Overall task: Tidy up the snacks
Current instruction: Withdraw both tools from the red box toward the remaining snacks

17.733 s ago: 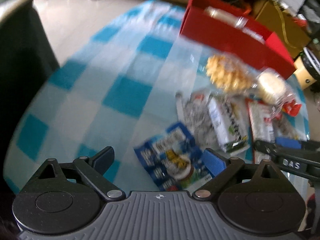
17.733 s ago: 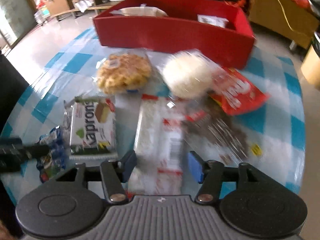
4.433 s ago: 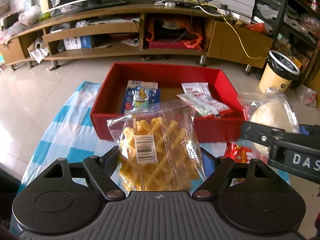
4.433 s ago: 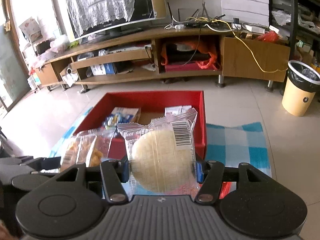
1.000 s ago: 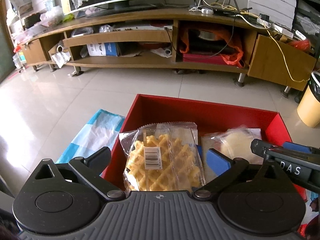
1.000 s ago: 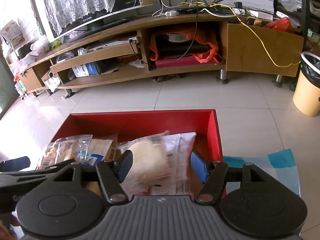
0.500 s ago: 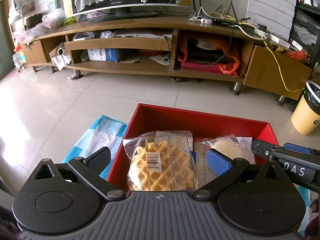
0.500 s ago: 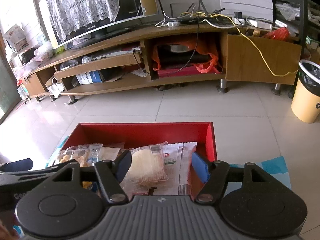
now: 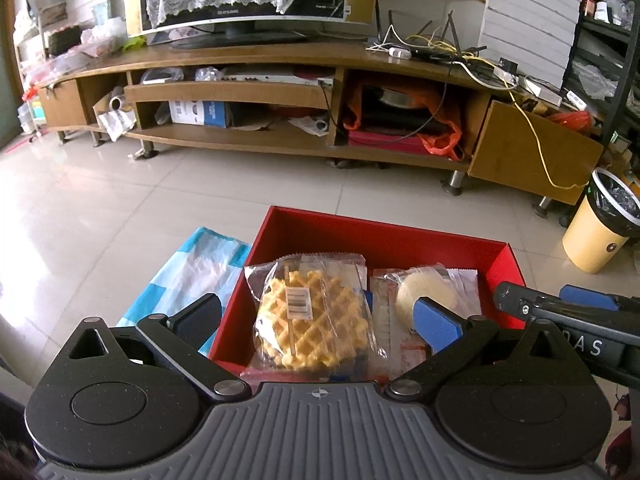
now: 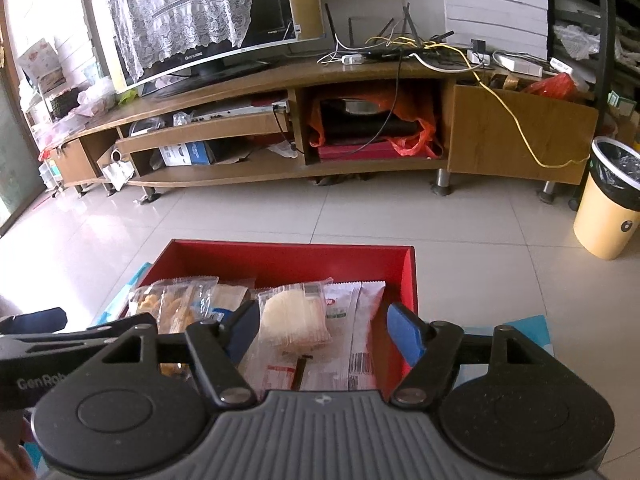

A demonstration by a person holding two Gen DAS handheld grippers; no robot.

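Observation:
The red box [image 9: 380, 232] sits low in both views. A clear packet of yellow waffle [image 9: 312, 316] lies inside it on the left. A packet with a round pale cake [image 9: 426, 290] lies to its right. My left gripper [image 9: 318, 320] hangs open above the waffle, pads clear of it. In the right wrist view the cake packet [image 10: 292, 318] lies in the box [image 10: 292, 246], on top of white and red sachets [image 10: 360, 320]. My right gripper [image 10: 324, 332] hovers over it with its jaws opening, and the pads do not touch the packet. The waffle packet [image 10: 172, 304] shows at the left.
A blue and white checked cloth [image 9: 192, 276] lies under the box and shows again at the right [image 10: 520, 328]. Beyond the tiled floor stands a long wooden TV bench [image 9: 280, 120]. A yellow bin [image 10: 608, 208] stands at the far right.
Both grippers have lifted away from the box, so the packets look smaller and lower. The right jaws have spread a little wider. The waffle and cake packets stay lying in the box.

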